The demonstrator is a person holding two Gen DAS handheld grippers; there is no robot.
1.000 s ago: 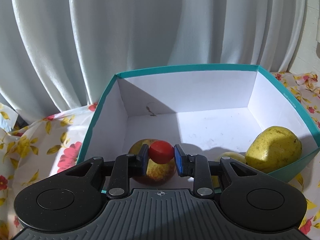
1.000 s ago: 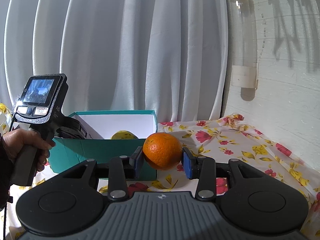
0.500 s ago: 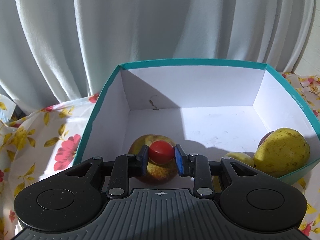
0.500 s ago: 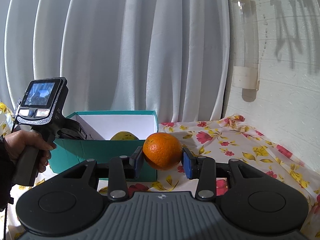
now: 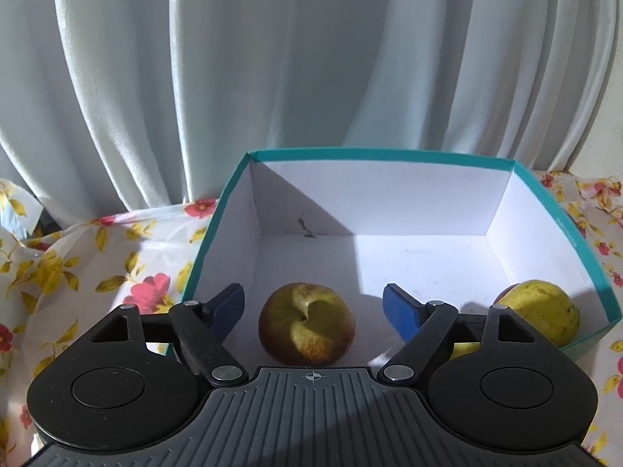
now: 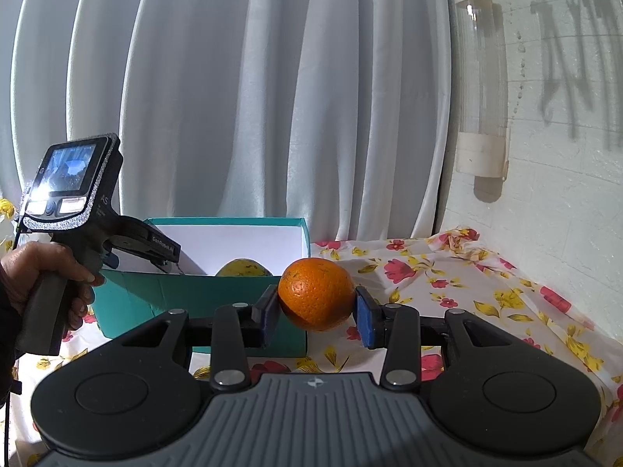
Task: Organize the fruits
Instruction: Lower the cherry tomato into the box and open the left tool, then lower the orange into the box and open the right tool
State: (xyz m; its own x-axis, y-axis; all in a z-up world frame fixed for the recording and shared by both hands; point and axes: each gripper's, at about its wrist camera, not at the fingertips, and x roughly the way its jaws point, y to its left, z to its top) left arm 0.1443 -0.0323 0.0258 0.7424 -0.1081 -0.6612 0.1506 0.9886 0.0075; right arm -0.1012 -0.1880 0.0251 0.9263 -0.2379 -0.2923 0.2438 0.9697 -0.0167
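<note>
- Two grippers are mine to steer. My left gripper has just been opening, and its jaws now stand wide with nothing between them, hanging over the teal box.
- Below that gap lies a brownish-yellow apple on the box floor; a yellow fruit sits in the right near corner.
- My right gripper is clamped on an orange, pads pressing both flanks, just outside the box beside its right wall.
- To finish well, I would lift the left gripper straight up without nudging the apple, then bring the orange over the bare white floor before letting go.
</note>
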